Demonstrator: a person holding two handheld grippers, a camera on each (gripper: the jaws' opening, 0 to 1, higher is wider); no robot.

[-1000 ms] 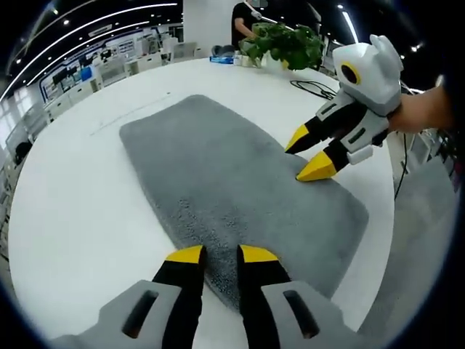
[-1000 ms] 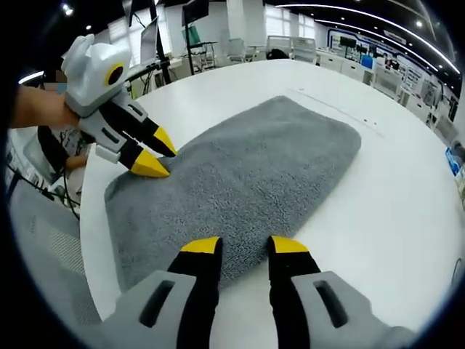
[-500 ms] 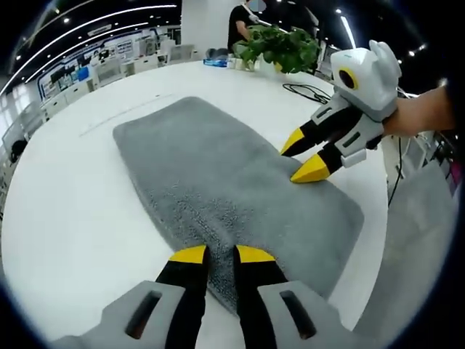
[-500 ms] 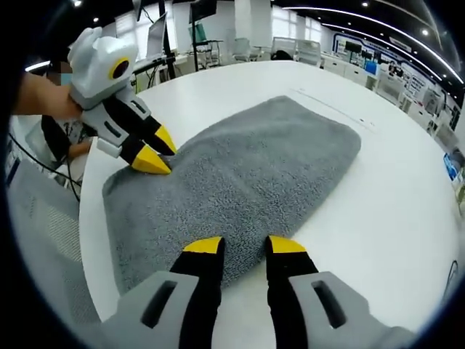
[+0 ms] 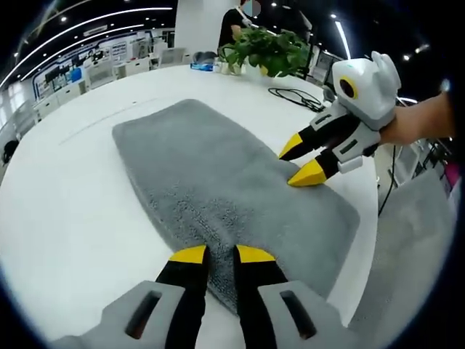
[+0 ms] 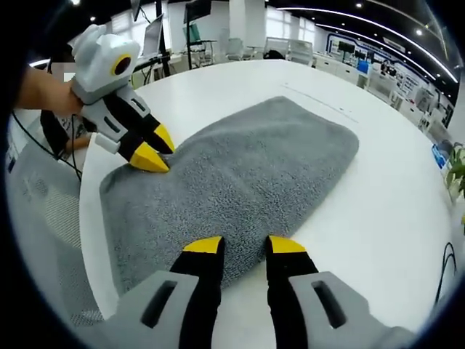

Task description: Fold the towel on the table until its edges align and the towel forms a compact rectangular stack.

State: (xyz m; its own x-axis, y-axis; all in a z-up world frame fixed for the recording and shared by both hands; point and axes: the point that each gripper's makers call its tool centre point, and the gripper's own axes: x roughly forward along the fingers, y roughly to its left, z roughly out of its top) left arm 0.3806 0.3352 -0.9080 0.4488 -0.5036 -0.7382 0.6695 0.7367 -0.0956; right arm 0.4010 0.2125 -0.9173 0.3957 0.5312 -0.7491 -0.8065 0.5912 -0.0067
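Note:
A grey towel (image 5: pixel 218 174) (image 6: pixel 247 174) lies flat on the round white table (image 5: pixel 65 203) (image 6: pixel 378 211). My left gripper (image 5: pixel 221 254) stands at one long edge, near the towel's end, its jaws narrowed on the towel's edge. In the right gripper view the left gripper (image 6: pixel 155 147) comes in from the left, tips on the towel. My right gripper (image 6: pixel 245 246) straddles the opposite long edge, jaws apart with the pile between them. In the left gripper view the right gripper (image 5: pixel 299 160) has one tip on the towel and one above it.
A potted plant (image 5: pixel 265 51) and a black cable (image 5: pixel 294 94) sit at the table's far side, and a person (image 5: pixel 232 18) stands behind them. The table's rim (image 5: pixel 367 240) and the grey floor lie just past the towel's near end. A hand (image 5: pixel 421 120) holds the right gripper.
The left gripper's jaws have drawn closer together on the towel's edge. Both cameras shifted slightly; the towel lies as before.

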